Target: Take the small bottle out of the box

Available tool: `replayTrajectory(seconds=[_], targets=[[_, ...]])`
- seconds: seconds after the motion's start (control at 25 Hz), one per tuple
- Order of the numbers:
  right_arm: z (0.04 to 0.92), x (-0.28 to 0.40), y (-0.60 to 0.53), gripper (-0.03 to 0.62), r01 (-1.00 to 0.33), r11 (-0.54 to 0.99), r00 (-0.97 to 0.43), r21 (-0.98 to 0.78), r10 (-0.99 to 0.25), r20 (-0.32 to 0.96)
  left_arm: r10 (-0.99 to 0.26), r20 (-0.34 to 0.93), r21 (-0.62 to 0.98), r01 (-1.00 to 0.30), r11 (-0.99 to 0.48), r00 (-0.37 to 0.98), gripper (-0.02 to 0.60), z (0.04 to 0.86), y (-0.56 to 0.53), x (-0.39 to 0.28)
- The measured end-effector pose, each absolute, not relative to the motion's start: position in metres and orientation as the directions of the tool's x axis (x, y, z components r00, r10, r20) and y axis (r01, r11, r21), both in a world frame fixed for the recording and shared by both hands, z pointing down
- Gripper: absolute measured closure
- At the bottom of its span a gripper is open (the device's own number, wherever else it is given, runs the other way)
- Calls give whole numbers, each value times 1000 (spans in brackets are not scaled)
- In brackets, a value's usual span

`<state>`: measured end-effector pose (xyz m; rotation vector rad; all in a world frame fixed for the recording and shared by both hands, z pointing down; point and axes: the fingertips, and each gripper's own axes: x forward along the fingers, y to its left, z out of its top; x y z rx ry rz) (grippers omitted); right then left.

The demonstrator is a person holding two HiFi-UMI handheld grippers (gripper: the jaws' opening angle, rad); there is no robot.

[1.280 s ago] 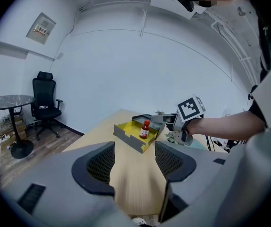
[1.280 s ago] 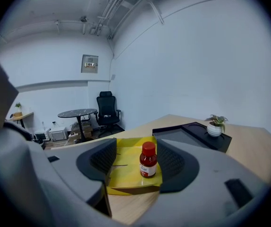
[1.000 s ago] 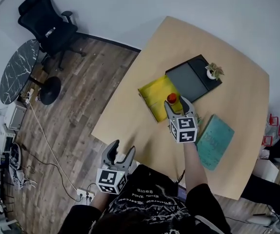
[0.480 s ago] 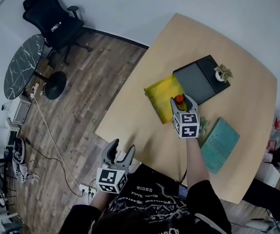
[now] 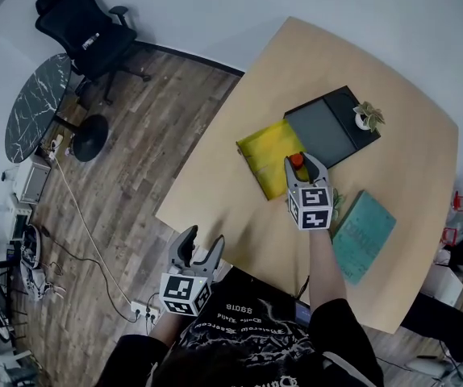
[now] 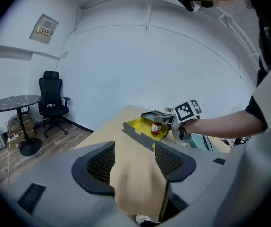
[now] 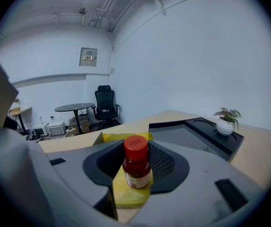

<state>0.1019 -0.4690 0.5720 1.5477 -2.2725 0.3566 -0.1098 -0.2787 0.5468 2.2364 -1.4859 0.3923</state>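
Pale wooden worktop (image 5: 239,216) fills the right of the head view, its left edge running diagonally above plank floor (image 5: 135,160) where an office chair (image 5: 82,31) and a round marble table (image 5: 34,107) stand well apart from it. Near that left edge lies the yellow box (image 5: 264,156), with bare wood between it and the near edge. Along the box's far right side a black tray (image 5: 328,127) lies just beside it, carrying a potted plant (image 5: 366,118) at its far corner. A teal book (image 5: 360,234) lies to the right, near the person's forearm. The small bottle (image 7: 136,167), red-capped, stands upright on the box's yellow bottom at the side nearest the person. The right tongs (image 5: 306,168) reach in low from that side; their jaws have just been closing and now pinch the bottle between their pads. Nothing stands over the cap. The left tongs (image 5: 201,244) hang at the worktop's near edge, well apart from the box, jaws spread with nothing but bare wood seen between them
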Motion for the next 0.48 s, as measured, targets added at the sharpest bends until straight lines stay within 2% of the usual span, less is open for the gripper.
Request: replayTrajectory(seconds=[0.28,0.48], targets=[[546,104,-460,439,-929,364,-357,-62,-844,400,-806,444,194,-920,-341,392,308,543,-275,-104],[530,102,-446,439,-922,388,-363,-14,-848,386,-809,425,196,-913,-356,407,308,541,-271,-99]])
